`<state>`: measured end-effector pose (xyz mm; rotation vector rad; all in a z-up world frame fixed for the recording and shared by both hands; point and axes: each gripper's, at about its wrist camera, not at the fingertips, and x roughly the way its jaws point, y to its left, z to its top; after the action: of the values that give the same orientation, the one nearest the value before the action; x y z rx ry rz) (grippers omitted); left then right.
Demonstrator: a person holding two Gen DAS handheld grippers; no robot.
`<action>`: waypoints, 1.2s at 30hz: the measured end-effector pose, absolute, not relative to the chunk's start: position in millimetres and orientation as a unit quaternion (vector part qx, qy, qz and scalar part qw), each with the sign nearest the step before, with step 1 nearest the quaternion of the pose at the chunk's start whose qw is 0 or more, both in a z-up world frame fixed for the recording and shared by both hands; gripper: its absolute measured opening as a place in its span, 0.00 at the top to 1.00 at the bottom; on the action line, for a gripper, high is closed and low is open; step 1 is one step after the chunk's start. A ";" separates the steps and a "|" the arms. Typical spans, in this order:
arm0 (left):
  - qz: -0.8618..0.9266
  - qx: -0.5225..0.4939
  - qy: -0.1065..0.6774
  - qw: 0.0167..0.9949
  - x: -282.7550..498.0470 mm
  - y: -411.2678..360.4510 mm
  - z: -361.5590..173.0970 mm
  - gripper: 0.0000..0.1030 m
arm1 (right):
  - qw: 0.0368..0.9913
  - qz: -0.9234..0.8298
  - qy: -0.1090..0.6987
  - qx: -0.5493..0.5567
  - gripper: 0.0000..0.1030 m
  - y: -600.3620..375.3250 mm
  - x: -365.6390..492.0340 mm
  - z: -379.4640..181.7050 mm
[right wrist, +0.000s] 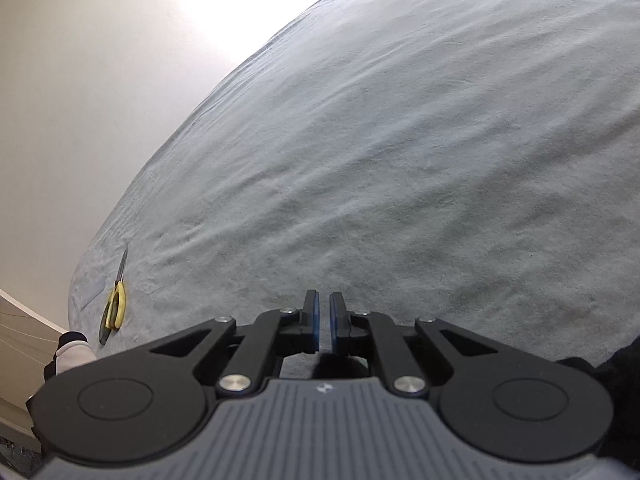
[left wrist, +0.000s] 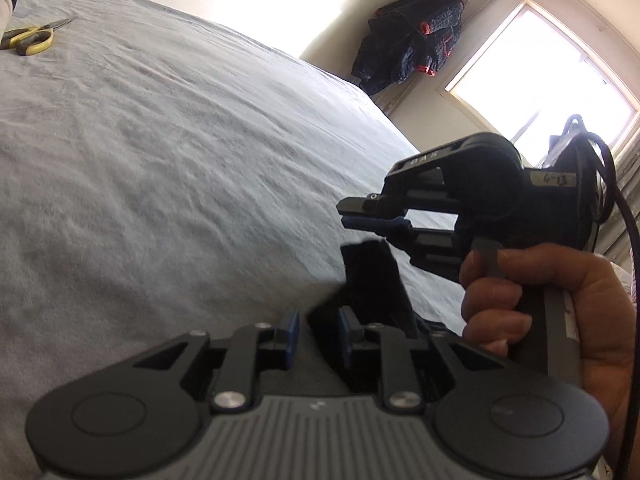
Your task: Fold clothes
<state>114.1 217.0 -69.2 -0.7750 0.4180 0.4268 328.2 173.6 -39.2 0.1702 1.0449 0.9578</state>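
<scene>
My left gripper stands spread, with a dark cloth rising between its fingers; whether the pads touch it I cannot tell. My right gripper is nearly pressed together, a thin slit showing between its pads, nothing visibly pinched. Only the left camera shows my right hand and the dark clothes hanging by the window. Beyond both grippers lies the grey bedsheet, with yellow scissors at its far edge. The cloth's lower part is hidden.
</scene>
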 end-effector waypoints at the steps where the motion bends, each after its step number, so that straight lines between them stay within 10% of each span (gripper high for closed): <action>1: 0.203 -0.375 0.203 0.881 116.0 220.7 -69.7 0.71 | 0.753 0.438 0.485 0.076 0.90 175.7 326.9 -42.3; 12: 0.175 -0.343 0.227 0.894 127.6 220.4 -69.7 0.56 | 0.812 0.381 0.442 -0.005 0.58 106.8 342.3 -0.2; 15: 0.175 -0.319 0.240 0.900 130.8 215.2 -67.5 0.68 | 0.826 0.359 0.430 -0.062 0.58 82.7 341.1 -2.9; 17: 0.192 -0.280 0.263 0.903 132.6 206.7 -62.4 0.97 | 0.827 0.350 0.430 -0.094 0.58 72.2 337.6 -12.6; 21: 0.226 -0.202 0.308 0.902 136.3 189.8 -52.1 0.98 | 0.826 0.340 0.429 -0.129 0.58 64.3 329.6 -34.4; 24: 0.233 -0.178 0.326 0.899 134.5 187.7 -42.6 0.94 | 0.829 0.341 0.422 -0.133 0.58 59.5 324.2 -42.2; 28: 0.230 -0.228 0.308 0.895 135.1 207.0 -28.0 0.56 | 0.835 0.349 0.409 -0.117 0.58 52.3 322.7 -43.2; 36: 0.236 -0.308 0.348 0.853 197.0 241.1 -40.6 0.63 | 0.836 0.369 0.393 -0.102 0.59 44.9 321.2 -45.6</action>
<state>197.0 241.1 -40.6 -0.6488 0.7317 0.4958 321.2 44.9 -45.6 -0.2160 0.8313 0.7811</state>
